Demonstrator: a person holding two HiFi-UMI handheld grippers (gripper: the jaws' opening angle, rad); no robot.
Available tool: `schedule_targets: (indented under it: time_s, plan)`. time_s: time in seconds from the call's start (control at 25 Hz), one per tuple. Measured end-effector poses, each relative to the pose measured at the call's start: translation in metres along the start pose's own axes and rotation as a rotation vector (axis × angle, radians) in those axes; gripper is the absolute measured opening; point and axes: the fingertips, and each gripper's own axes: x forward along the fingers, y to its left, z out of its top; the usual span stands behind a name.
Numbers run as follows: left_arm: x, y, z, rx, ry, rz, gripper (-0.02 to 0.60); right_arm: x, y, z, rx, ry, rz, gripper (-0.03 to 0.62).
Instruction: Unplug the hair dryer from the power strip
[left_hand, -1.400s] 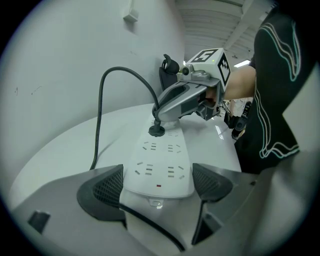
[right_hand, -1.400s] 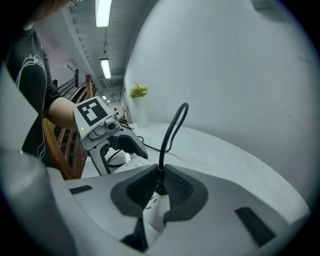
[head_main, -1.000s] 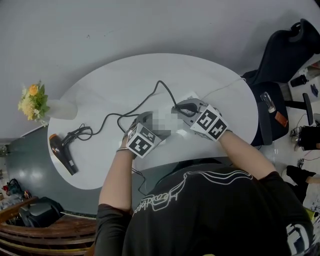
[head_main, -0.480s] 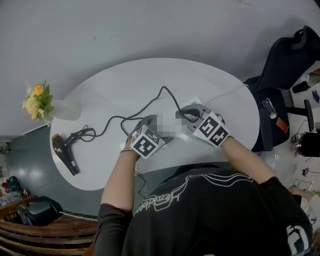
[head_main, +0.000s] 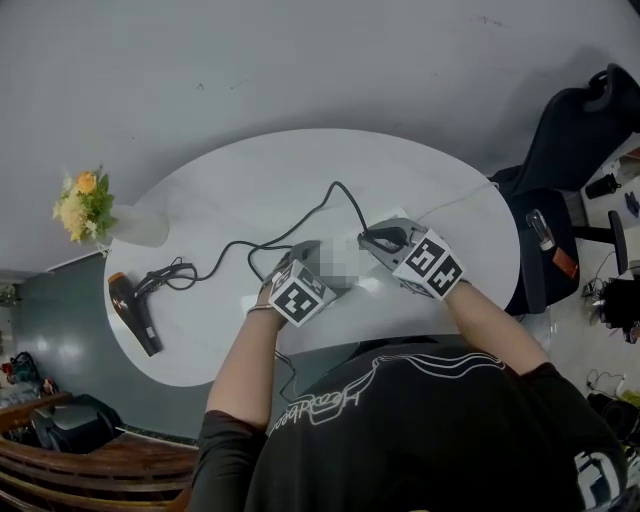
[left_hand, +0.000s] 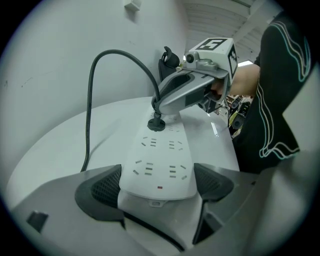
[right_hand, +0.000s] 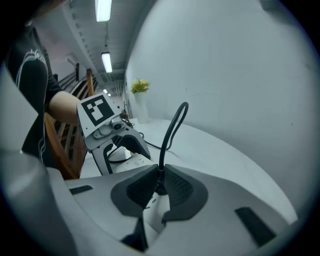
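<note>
A white power strip (left_hand: 160, 160) lies on the white oval table (head_main: 250, 170). My left gripper (left_hand: 159, 182) is shut on its near end, one pad on each side. A black plug (left_hand: 156, 123) sits in a socket at the strip's far end. My right gripper (right_hand: 159, 187) is shut on that plug, and the black cord (right_hand: 172, 125) rises from between its pads. In the head view the left gripper (head_main: 312, 258) and right gripper (head_main: 368, 240) face each other at the table's middle. The cord (head_main: 300, 225) runs left to the black and orange hair dryer (head_main: 130, 308).
A vase of yellow flowers (head_main: 85, 205) stands at the table's left end. A black office chair (head_main: 570, 130) is off the right end. Dark wooden furniture (head_main: 80, 470) is at the lower left. The person stands against the table's near edge.
The head view has drifted a little. Both grippers stay at the power strip with the same holds, and the plug is still seated.
</note>
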Motion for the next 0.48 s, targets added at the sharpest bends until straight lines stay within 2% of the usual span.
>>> schedule_targets:
  time_s: [0.08, 0.16, 0.28, 0.36, 0.4, 0.48]
  plan:
    - [0.000, 0.000, 0.000, 0.002, 0.003, 0.002, 0.425, 0.000, 0.004, 0.000, -0.067, 0.036, -0.016, 0.026]
    - [0.000, 0.000, -0.001, 0.005, 0.005, 0.002, 0.425, 0.000, 0.004, -0.001, -0.049, 0.035, -0.008, 0.026]
    - [0.000, -0.001, -0.001, 0.000, -0.007, 0.003, 0.425, -0.003, -0.003, -0.005, 0.172, -0.044, 0.052, 0.028]
    - [0.001, -0.001, 0.000, 0.001, -0.014, 0.003, 0.425, -0.004, -0.006, -0.007, 0.243, -0.074, 0.069, 0.028]
    - [0.001, 0.000, 0.000, 0.003, -0.013, 0.004, 0.425, -0.004, -0.007, -0.005, 0.217, -0.071, 0.061, 0.028]
    - [0.001, 0.001, 0.000, 0.003, -0.008, 0.007, 0.425, -0.002, -0.004, -0.001, 0.091, -0.034, 0.026, 0.026]
